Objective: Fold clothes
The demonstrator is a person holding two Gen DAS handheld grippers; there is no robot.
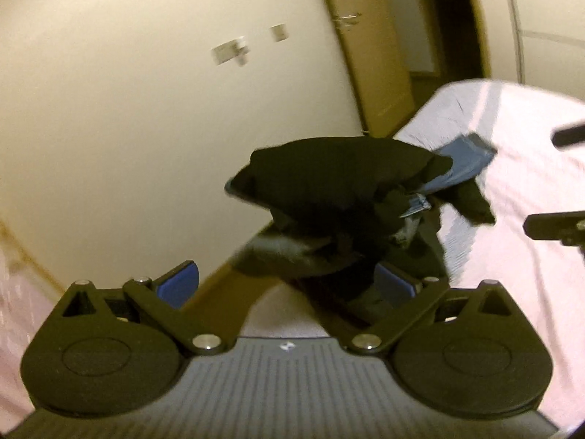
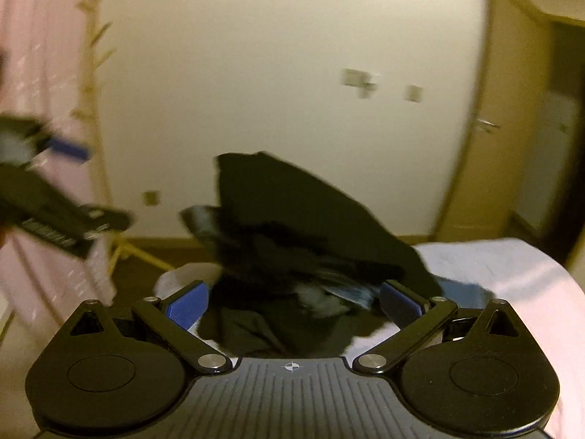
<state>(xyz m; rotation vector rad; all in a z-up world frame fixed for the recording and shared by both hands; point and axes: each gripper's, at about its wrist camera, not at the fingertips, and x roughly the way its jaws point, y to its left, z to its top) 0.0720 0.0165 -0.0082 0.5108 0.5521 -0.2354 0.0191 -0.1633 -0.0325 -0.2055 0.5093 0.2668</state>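
Observation:
A pile of dark clothes (image 1: 336,190) lies on the pale pink bed (image 1: 519,197), black garments mixed with a blue piece (image 1: 464,161). The pile also shows in the right wrist view (image 2: 292,226). My left gripper (image 1: 287,280) is open, its blue pads wide apart, just in front of the pile with black cloth lying between the fingers. My right gripper (image 2: 292,301) is open too, close over the pile. The right gripper shows at the right edge of the left wrist view (image 1: 559,226). The left gripper shows at the left of the right wrist view (image 2: 55,197). Both views are blurred.
A cream wall (image 1: 146,109) with switch plates stands behind the bed. A wooden door frame (image 1: 365,55) is at the right. In the right wrist view pink fabric (image 2: 40,73) hangs at the left by a wooden rack (image 2: 95,36), with dark floor (image 2: 146,267) below.

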